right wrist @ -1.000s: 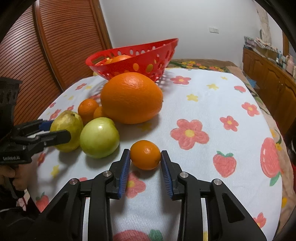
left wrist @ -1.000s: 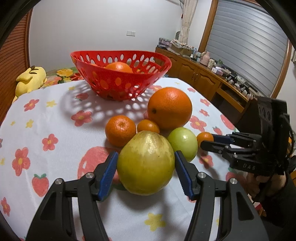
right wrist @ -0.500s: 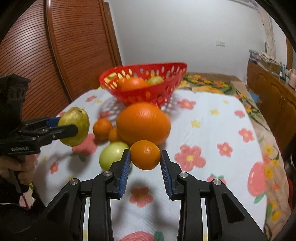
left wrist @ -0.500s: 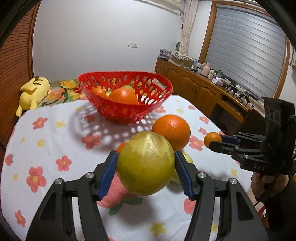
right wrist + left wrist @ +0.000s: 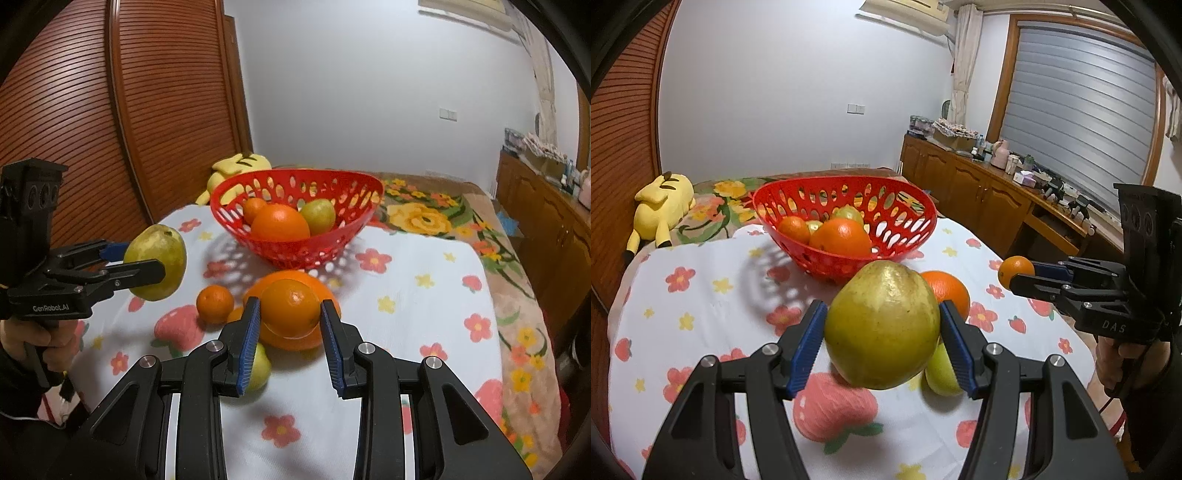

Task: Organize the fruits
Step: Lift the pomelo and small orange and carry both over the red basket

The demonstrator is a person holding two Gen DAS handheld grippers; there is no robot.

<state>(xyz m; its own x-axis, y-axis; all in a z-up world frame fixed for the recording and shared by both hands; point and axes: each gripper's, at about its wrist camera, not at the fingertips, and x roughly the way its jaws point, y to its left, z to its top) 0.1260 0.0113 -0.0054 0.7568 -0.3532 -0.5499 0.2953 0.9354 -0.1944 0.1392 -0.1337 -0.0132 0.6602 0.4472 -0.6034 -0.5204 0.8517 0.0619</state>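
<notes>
My left gripper (image 5: 882, 341) is shut on a yellow-green pear (image 5: 882, 325) and holds it above the flowered tablecloth; the right wrist view shows that pear (image 5: 157, 262) at the left. My right gripper (image 5: 290, 332) is shut on a small orange (image 5: 291, 306), lifted off the cloth; the left wrist view shows that small orange (image 5: 1015, 271) at the right. A red basket (image 5: 846, 192) (image 5: 295, 184) stands behind, holding oranges and green fruit. On the cloth lie a large orange (image 5: 295, 338), a mandarin (image 5: 215, 303) and a green fruit (image 5: 258, 371).
A yellow plush toy (image 5: 663, 206) lies beyond the table's far left edge. A wooden cabinet (image 5: 979, 192) loaded with small items runs along the right wall. A slatted wooden door (image 5: 74, 122) stands at the left. A hand (image 5: 33, 334) grips the left gripper's handle.
Both grippers have risen with their fruits, the pear and the small orange now off the cloth. The basket's inside has come into view.
</notes>
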